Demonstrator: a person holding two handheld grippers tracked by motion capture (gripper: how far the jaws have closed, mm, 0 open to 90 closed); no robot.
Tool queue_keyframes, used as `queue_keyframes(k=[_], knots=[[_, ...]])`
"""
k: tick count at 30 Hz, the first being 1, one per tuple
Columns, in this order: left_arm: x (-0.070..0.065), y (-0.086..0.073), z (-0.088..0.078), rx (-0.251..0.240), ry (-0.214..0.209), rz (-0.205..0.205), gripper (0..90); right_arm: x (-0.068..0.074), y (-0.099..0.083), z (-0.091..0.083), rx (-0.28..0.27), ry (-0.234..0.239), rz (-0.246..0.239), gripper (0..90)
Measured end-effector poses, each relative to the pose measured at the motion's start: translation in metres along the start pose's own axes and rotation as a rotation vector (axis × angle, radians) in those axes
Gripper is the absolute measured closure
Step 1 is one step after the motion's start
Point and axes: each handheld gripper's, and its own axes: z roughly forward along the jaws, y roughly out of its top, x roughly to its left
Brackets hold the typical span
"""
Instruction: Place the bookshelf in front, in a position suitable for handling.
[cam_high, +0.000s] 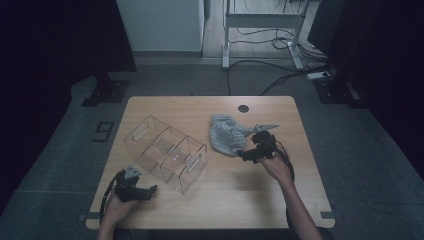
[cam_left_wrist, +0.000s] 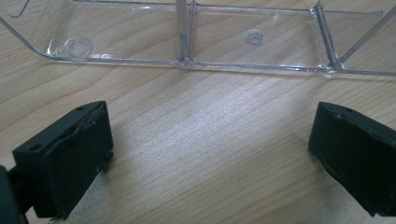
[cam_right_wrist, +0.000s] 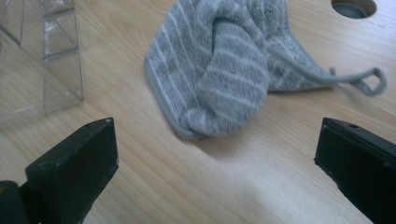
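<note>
A grey striped towel (cam_high: 226, 134) lies crumpled on the wooden table right of centre; the right gripper view shows the towel (cam_right_wrist: 224, 65) with a hanging loop (cam_right_wrist: 369, 80). My right gripper (cam_high: 250, 150) sits just to the towel's right, open; in its own view the right gripper (cam_right_wrist: 215, 158) has nothing between its jaws, and the towel lies a little ahead. A clear plastic organiser with compartments (cam_high: 167, 152) stands left of centre. My left gripper (cam_high: 149, 191) rests near the front left, open, and the left gripper (cam_left_wrist: 210, 154) faces the organiser's wall (cam_left_wrist: 187, 60).
The table (cam_high: 250, 200) has a round cable hole (cam_high: 243, 108) at its back edge. Bare wood stretches along the front between the two hands. Beyond the table stand a desk frame and floor cables (cam_high: 280, 75).
</note>
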Motion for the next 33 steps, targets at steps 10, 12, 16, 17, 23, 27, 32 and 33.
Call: queue_keyframes(k=[10,12,16,17,23,27,32,33], knots=[[0.0,0.0,0.0,0.0,0.001,-0.001,0.0,0.003,0.021,0.026,0.029,0.001,-0.064,0.0],[0.0,0.0,0.0,0.0,0.001,-0.001,0.0,0.002,0.025,0.031,0.024,-0.005,-0.064,0.0],[0.0,0.0,0.0,0.0,0.001,-0.001,0.0,0.0,0.033,0.042,0.021,-0.002,-0.064,0.0],[0.0,0.0,0.0,0.0,0.001,-0.001,0.0,0.001,0.035,0.045,0.021,0.003,-0.059,0.0],[0.0,0.0,0.0,0.0,0.001,-0.001,0.0,-0.001,0.044,0.061,0.023,-0.008,-0.047,0.0],[0.0,0.0,0.0,0.0,0.001,-0.002,0.0,-0.005,0.047,0.07,0.046,-0.009,-0.036,0.0],[0.0,0.0,0.0,0.0,0.001,-0.002,0.0,-0.004,0.051,0.084,0.075,-0.006,-0.006,4.1],[0.0,0.0,0.0,0.0,0.001,-0.002,0.0,-0.004,0.052,0.087,0.077,-0.004,0.003,4.9]])
